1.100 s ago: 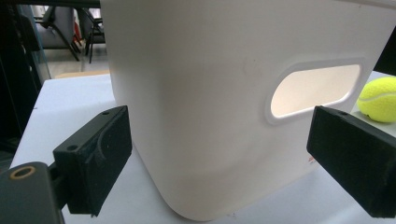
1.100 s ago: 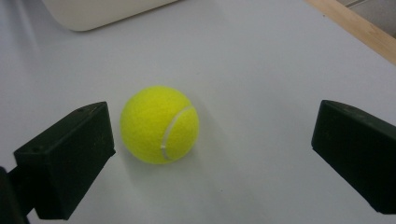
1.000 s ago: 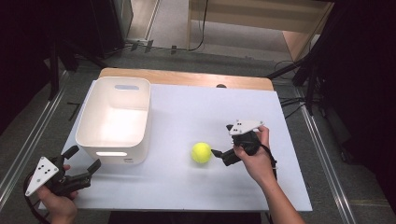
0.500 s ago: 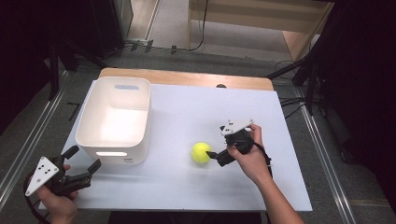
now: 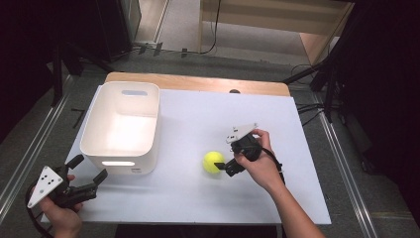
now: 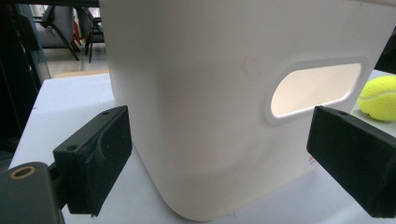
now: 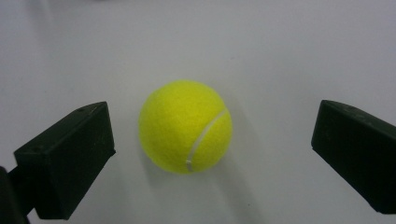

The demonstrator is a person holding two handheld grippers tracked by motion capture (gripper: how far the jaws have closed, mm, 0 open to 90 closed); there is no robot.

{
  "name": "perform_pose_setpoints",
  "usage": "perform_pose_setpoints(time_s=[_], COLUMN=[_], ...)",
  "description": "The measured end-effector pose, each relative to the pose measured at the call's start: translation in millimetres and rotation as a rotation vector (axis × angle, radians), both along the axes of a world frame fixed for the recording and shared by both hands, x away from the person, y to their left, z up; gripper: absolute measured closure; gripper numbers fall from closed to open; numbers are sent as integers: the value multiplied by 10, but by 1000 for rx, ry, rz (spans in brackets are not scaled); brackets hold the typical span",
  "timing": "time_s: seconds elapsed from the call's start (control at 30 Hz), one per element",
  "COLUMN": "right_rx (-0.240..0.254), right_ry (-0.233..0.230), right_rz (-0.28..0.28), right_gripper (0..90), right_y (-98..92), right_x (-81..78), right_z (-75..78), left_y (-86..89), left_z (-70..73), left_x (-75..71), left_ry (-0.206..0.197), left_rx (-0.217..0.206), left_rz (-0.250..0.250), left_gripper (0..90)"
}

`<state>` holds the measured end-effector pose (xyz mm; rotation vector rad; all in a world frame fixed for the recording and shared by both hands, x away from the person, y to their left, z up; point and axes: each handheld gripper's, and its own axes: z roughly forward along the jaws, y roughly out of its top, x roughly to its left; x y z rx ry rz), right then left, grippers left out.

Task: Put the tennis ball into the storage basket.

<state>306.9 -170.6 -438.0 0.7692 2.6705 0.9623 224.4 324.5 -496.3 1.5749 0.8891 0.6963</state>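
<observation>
A yellow tennis ball lies on the white table, right of a white bin. My right gripper is open just right of the ball and points at it. In the right gripper view the ball sits between the two black jaws of the gripper, touching neither. My left gripper is open at the table's front left corner, facing the bin's near wall. The left gripper view looks at that wall with its handle slot, and the ball peeks out at the right.
The bin stands on the left half of the table and looks empty. A wooden strip runs along the table's far edge. Metal rails flank both sides, and dark equipment and cables lie on the floor beyond.
My right gripper has moved left across the table until its open jaws reach the tennis ball. The ball, the bin and my left gripper have stayed put.
</observation>
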Motion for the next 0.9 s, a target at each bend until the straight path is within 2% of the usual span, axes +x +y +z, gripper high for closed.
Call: perform_pose_setpoints(time_s=[0.17,0.27,0.33,0.43,0.63,0.67,0.87,0.9], right_rx=[-29,-43,-54,-60,-97,-117,-136,-142], right_ry=[22,51,66,72,108,126,141,156], right_rz=[19,15,23,34,33,28,32,31], right_gripper=[0,0,38,37,38,37,38,38], right_y=[56,104,130,163,218,232,255,278], right_x=[38,75,92,110,137,147,173,170], right_z=[-18,-61,-77,-89,-131,-149,-196,-205], left_y=[4,7,10,11,11,11,11,10], left_z=[0,0,1,1,2,2,2,2], left_x=[0,1,-2,-2,1,1,1,1], left_ry=[-1,0,1,1,0,-1,0,0], left_rx=[-2,-6,-6,-9,-6,-6,-6,-6], left_rz=[-1,0,-1,0,-1,-2,-1,-1], left_gripper=[72,72,72,72,72,72,72,72])
